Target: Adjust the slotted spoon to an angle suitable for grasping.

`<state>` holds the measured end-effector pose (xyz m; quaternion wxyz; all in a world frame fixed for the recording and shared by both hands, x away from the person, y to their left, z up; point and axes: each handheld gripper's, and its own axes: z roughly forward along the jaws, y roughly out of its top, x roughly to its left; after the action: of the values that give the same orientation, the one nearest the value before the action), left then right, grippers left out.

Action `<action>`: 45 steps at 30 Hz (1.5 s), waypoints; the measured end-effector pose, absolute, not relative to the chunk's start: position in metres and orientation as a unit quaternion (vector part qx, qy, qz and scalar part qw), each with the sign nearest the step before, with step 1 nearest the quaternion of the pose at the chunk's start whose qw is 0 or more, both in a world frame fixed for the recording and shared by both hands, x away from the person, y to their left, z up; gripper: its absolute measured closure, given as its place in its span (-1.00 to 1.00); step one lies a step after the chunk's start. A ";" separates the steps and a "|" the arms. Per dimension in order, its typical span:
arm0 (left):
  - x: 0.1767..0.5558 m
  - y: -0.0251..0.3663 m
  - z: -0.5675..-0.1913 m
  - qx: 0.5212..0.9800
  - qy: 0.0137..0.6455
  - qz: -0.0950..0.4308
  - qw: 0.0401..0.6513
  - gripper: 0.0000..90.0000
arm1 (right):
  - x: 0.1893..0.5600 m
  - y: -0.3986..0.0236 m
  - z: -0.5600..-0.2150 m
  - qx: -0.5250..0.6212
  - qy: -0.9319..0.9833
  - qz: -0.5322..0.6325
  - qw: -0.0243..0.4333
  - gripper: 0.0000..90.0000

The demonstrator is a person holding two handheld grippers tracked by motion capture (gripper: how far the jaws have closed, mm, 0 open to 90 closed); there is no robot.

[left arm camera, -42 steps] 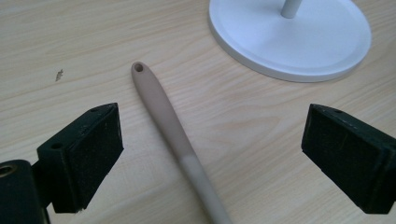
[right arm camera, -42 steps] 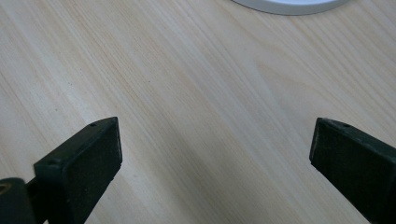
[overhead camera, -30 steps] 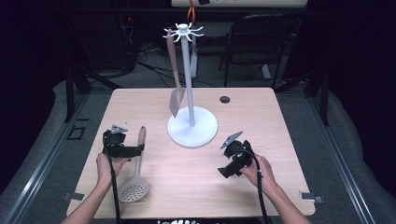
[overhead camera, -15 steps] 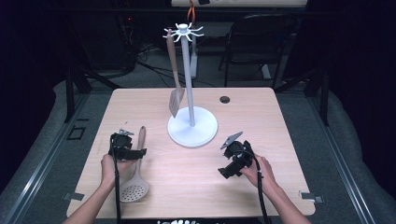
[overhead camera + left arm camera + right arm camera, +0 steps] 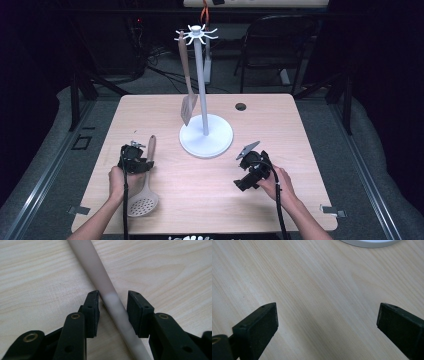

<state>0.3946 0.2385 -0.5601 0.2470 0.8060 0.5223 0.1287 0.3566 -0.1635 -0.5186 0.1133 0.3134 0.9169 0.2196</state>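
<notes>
Lower left of the high view: the left gripper (image 5: pixel 142 164) sits down over the handle of a beige slotted spoon (image 5: pixel 144 198) lying flat on the wooden table (image 5: pixel 300 130). Handle points up the frame, perforated head sits just below the hand near the bottom edge. In the left gripper view (image 5: pixel 112 312) the handle (image 5: pixel 110 300) runs diagonally right between the pads. The jaws have just been closing and they're narrow now: the left pad (image 5: pixel 92 312) looks to be on the handle, with a thin gap on the other side, so no proper squeeze. The handle is blurry and its ends are cut off there.

Centre: white rack (image 5: pixel 205 135) with a spatula (image 5: pixel 187 85) hanging from it.

Lower right: the right gripper (image 5: pixel 245 182) hovers over bare table, jaws wide with nothing between them; its own view (image 5: pixel 327 320) catches a cut-off sliver of the rack base (image 5: pixel 369 242).
</notes>
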 end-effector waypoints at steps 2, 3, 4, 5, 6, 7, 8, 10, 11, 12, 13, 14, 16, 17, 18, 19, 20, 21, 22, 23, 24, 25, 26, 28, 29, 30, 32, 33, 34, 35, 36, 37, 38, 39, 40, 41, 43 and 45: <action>0.396 0.237 -0.562 0.808 0.526 0.123 0.235 0.32 | 0.357 -0.164 -0.519 0.313 0.918 0.218 0.112 -0.93; 0.395 0.237 -0.563 0.807 0.527 0.126 0.235 0.29 | 0.357 -0.164 -0.519 0.312 0.918 0.217 0.111 -0.93; 0.396 0.236 -0.562 0.809 0.524 0.128 0.233 0.29 | 0.357 -0.163 -0.519 0.312 0.919 0.216 0.111 -0.93; 0.395 0.235 -0.562 0.809 0.524 0.128 0.233 0.33 | 0.357 -0.163 -0.519 0.312 0.919 0.216 0.111 -0.93; 0.395 0.235 -0.563 0.809 0.524 0.130 0.234 0.33 | 0.357 -0.163 -0.519 0.313 0.918 0.219 0.111 -0.93; 0.395 0.235 -0.563 0.809 0.524 0.130 0.234 0.33 | 0.357 -0.163 -0.519 0.313 0.917 0.219 0.111 -0.93; 0.395 0.235 -0.562 0.809 0.524 0.129 0.233 0.34 | 0.357 -0.164 -0.518 0.311 0.918 0.217 0.112 -0.93; 0.395 0.235 -0.562 0.810 0.523 0.128 0.233 0.34 | 0.357 -0.164 -0.519 0.312 0.918 0.218 0.113 -0.92; 0.395 0.236 -0.562 0.810 0.522 0.127 0.233 0.34 | 0.357 -0.164 -0.519 0.312 0.918 0.217 0.112 -0.92; 0.395 0.236 -0.562 0.811 0.521 0.127 0.233 0.34 | 0.357 -0.164 -0.519 0.311 0.918 0.217 0.112 -0.92; 0.396 0.236 -0.562 0.814 0.516 0.128 0.234 0.34 | 0.357 -0.164 -0.519 0.311 0.918 0.217 0.112 -0.92; 0.396 0.236 -0.562 0.816 0.513 0.128 0.234 0.34 | 0.357 -0.164 -0.519 0.311 0.918 0.217 0.112 -0.92; 0.396 0.234 -0.562 0.825 0.500 0.130 0.230 0.34 | 0.357 -0.164 -0.518 0.311 0.918 0.217 0.114 -0.92; 0.396 0.233 -0.561 0.825 0.500 0.130 0.229 0.35 | 0.357 -0.165 -0.518 0.311 0.918 0.217 0.114 -0.92; 0.396 0.233 -0.561 0.828 0.496 0.130 0.228 0.35 | 0.357 -0.165 -0.518 0.311 0.919 0.213 0.115 -0.92; 0.397 0.233 -0.561 0.828 0.495 0.129 0.228 0.35 | 0.357 -0.165 -0.518 0.311 0.918 0.217 0.115 -0.92; 0.397 0.233 -0.561 0.829 0.495 0.127 0.227 0.35 | 0.357 -0.166 -0.518 0.311 0.918 0.217 0.115 -0.92; 0.397 0.234 -0.561 0.829 0.495 0.124 0.227 0.36 | 0.357 -0.166 -0.518 0.312 0.917 0.219 0.115 -0.92; 0.397 0.235 -0.560 0.830 0.496 0.120 0.227 0.36 | 0.357 -0.166 -0.518 0.312 0.917 0.219 0.115 -0.92; 0.397 0.237 -0.560 0.830 0.495 0.116 0.228 0.36 | 0.357 -0.165 -0.518 0.312 0.917 0.219 0.115 -0.92; 0.397 0.238 -0.559 0.832 0.494 0.112 0.226 0.37 | 0.357 -0.165 -0.518 0.310 0.919 0.217 0.115 -0.92; 0.397 0.238 -0.559 0.835 0.490 0.113 0.224 0.37 | 0.357 -0.165 -0.517 0.310 0.919 0.213 0.115 -0.92; 0.396 0.239 -0.559 0.839 0.484 0.113 0.220 0.37 | 0.357 -0.165 -0.517 0.310 0.920 0.212 0.115 -0.92; 0.395 0.240 -0.558 0.844 0.479 0.111 0.217 0.38 | 0.357 -0.165 -0.518 0.309 0.920 0.212 0.116 -0.92; 0.394 0.241 -0.558 0.843 0.479 0.109 0.218 0.38 | 0.357 -0.165 -0.517 0.310 0.920 0.210 0.115 -0.92; 0.393 0.242 -0.558 0.845 0.477 0.105 0.217 0.39 | 0.357 -0.165 -0.518 0.310 0.920 0.212 0.116 -0.92; 0.392 0.244 -0.557 0.847 0.475 0.099 0.217 0.40 | 0.357 -0.165 -0.518 0.310 0.919 0.214 0.116 -0.92; 0.391 0.244 -0.557 0.847 0.475 0.099 0.217 0.41 | 0.357 -0.165 -0.518 0.310 0.919 0.214 0.115 -0.92; 0.391 0.245 -0.557 0.846 0.477 0.095 0.220 0.41 | 0.357 -0.164 -0.518 0.311 0.919 0.214 0.114 -0.92; 0.391 0.246 -0.556 0.848 0.474 0.091 0.218 0.42 | 0.357 -0.164 -0.518 0.311 0.919 0.214 0.114 -0.92; 0.390 0.246 -0.556 0.848 0.475 0.089 0.219 0.43 | 0.357 -0.164 -0.518 0.311 0.919 0.214 0.114 -0.92; 0.390 0.247 -0.555 0.849 0.474 0.087 0.219 0.44 | 0.357 -0.164 -0.518 0.311 0.919 0.214 0.115 -0.92; 0.390 0.248 -0.555 0.850 0.473 0.083 0.218 0.44 | 0.357 -0.164 -0.518 0.311 0.919 0.214 0.115 -0.92; 0.390 0.249 -0.555 0.850 0.473 0.080 0.219 0.45 | 0.357 -0.165 -0.518 0.311 0.919 0.213 0.115 -0.92; 0.389 0.250 -0.554 0.851 0.472 0.077 0.218 0.45 | 0.357 -0.165 -0.518 0.310 0.920 0.211 0.116 -0.92; 0.389 0.251 -0.554 0.852 0.471 0.076 0.219 0.46 | 0.358 -0.165 -0.518 0.310 0.920 0.210 0.116 -0.92; 0.389 0.253 -0.553 0.852 0.469 0.070 0.221 0.47 | 0.357 -0.165 -0.518 0.311 0.920 0.209 0.115 -0.92; 0.389 0.256 -0.554 0.853 0.467 0.061 0.226 0.48 | 0.358 -0.165 -0.518 0.310 0.920 0.210 0.116 -0.92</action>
<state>0.3891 0.2562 -0.5536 0.2263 0.8526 0.4670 0.0608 0.3576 -0.1650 -0.5178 0.1161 0.3095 0.9201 0.2101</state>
